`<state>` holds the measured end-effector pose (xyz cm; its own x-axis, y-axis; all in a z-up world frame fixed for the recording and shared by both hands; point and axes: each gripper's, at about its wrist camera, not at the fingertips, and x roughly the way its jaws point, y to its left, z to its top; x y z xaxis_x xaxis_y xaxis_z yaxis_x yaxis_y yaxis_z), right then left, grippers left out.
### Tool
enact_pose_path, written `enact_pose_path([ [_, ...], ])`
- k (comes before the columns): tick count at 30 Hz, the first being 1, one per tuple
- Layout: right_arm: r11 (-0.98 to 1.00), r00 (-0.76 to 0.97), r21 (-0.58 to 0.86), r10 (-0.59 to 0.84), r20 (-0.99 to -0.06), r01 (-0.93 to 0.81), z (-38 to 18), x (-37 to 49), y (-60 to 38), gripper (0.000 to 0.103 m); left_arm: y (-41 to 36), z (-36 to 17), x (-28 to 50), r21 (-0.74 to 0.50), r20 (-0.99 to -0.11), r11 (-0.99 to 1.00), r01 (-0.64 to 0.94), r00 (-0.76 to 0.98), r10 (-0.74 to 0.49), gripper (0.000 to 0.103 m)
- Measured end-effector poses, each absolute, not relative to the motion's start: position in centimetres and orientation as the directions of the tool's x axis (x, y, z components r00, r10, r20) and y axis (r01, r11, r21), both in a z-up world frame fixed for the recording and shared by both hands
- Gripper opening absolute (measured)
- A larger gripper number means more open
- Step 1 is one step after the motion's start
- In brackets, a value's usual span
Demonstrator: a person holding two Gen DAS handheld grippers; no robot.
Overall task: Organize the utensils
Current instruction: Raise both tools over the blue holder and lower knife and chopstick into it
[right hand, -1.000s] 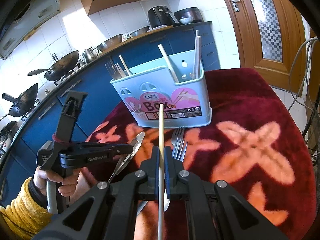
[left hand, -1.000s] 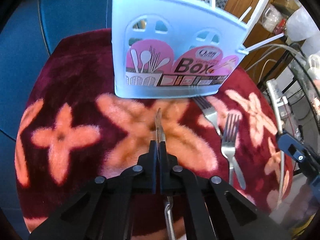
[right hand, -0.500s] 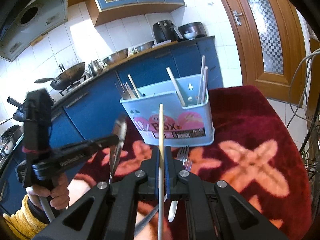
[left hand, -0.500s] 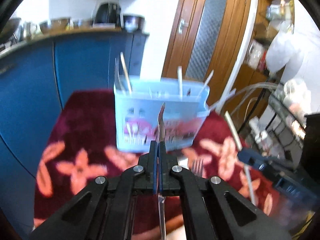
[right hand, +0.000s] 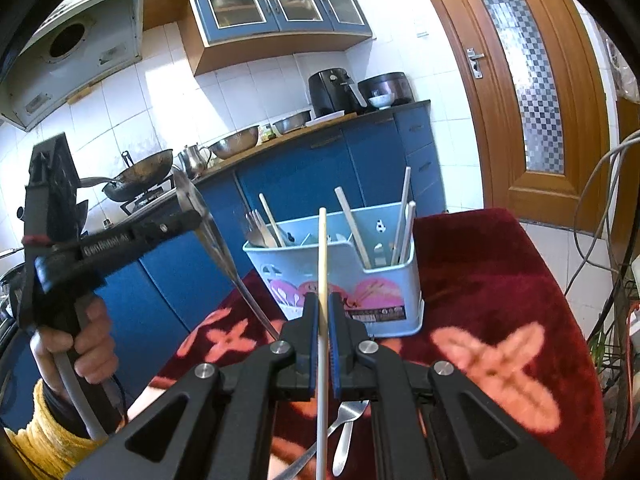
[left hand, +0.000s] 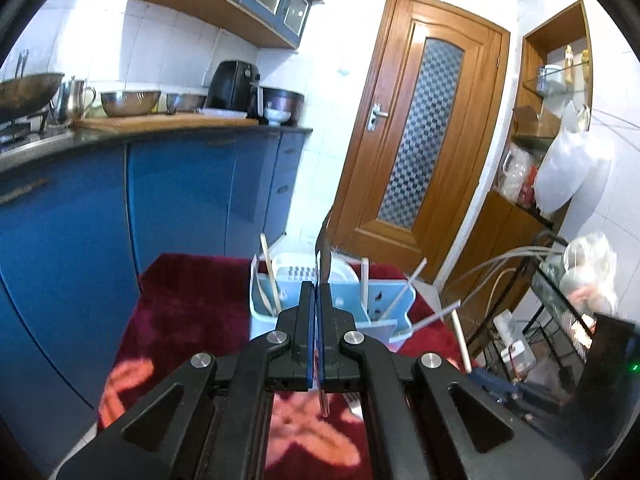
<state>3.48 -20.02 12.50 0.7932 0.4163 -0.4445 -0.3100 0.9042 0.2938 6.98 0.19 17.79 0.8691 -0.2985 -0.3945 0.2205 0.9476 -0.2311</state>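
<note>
Room | you face white tiled walls [left hand: 168, 52]; blue base cabinets [left hand: 180, 200] under a dark countertop [left hand: 160, 130]; blue glass-fronted wall cupboards [right hand: 276, 8]; brown wooden door with patterned glass pane [left hand: 424, 136]; bright daylight

Bright daylight fills both views, washing the white wall tiles [right hand: 168, 92] almost to glare above the blue cabinets [left hand: 180, 200]. Fisheye bending curves the wooden door [left hand: 420, 128] and blackens the corners. The red floral cloth [left hand: 312, 436] is soft and smeared nearest the lens; farther back is sharp.
</note>
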Motion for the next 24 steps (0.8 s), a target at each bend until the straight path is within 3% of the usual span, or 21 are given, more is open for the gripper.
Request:
enact_pose_path([
  [14, 0.905, 0.798, 0.292, 0.415, -0.438, -0.311, 12.5, 4.0, -20.3, 0.006, 1.3, 25.7, 7.8, -0.183, -0.26, 0.966, 0.184, 0.938, -0.228, 0.0],
  [24, 0.917, 0.815, 0.266, 0.39, -0.429, -0.299, 12.7, 5.1, -20.5, 0.006, -0.6, 23.2, 11.7, -0.122, -0.283, 0.982, 0.144, 0.943, -0.173, 0.0],
])
